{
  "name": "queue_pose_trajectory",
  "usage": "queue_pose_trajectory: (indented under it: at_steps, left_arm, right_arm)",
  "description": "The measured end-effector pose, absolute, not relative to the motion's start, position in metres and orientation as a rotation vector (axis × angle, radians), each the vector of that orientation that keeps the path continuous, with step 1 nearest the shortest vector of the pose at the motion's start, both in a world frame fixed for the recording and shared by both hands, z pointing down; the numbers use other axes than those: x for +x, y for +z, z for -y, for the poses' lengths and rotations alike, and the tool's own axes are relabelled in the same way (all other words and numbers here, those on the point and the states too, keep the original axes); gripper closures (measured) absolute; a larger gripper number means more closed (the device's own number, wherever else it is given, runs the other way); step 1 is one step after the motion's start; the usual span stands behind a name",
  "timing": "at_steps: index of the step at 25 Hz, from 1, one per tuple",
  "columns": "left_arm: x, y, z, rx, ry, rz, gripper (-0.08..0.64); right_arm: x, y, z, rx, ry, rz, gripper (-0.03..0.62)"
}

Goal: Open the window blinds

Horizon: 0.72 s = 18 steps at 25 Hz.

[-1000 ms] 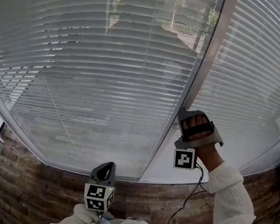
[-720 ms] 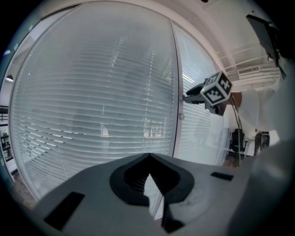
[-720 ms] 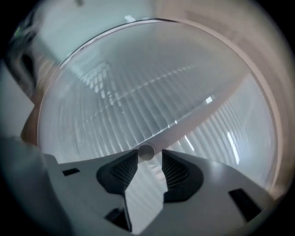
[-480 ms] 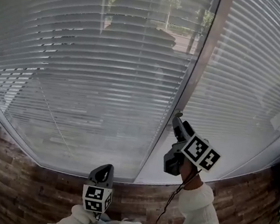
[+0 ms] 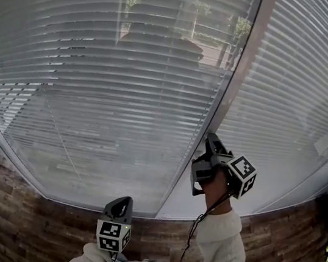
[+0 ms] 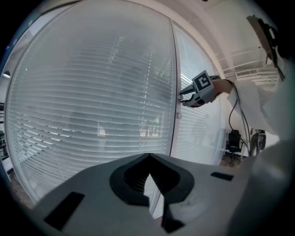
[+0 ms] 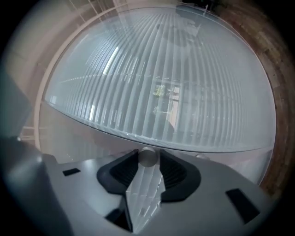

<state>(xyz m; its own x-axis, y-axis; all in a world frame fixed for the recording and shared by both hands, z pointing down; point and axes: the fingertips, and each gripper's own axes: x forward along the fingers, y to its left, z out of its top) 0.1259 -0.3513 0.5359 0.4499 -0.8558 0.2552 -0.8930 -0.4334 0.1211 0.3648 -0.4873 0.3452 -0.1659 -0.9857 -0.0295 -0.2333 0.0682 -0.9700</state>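
Two slatted blinds cover the window, the left blind and the right blind, with a pale mullion between them. The slats stand partly tilted, and trees show faintly through them. My right gripper is held up against the mullion. In the right gripper view a small round knob sits between that gripper's jaw tips, which are closing and do not clearly press on it. My left gripper hangs low by my body, pointing at the left blind. Its jaws are shut with nothing between them.
A second small knob sits on the mullion just below the right gripper. Under the sill runs a brown wood-look wall. A black cable hangs from the right gripper. An office chair stands at the far right.
The right gripper has rolled about its own axis, so its marker cube now faces right instead of down, and it has shifted slightly left along the mullion. The left gripper has kept still.
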Motion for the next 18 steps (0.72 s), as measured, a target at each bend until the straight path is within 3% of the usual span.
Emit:
queue_pose_trajectory:
  at_steps: [2,18]
  left_arm:
    - [0.121,0.536,0.353,2.458,0.224,1.524,0.561]
    - [0.12,0.542,0.356,2.469,0.238,1.486,0.561]
  right_arm:
    - [0.363,0.343,0.488,-1.259,-1.17,-1.531,0.457]
    - [0.353,0.332,0.489,-1.847,-0.697,-2.112,0.462]
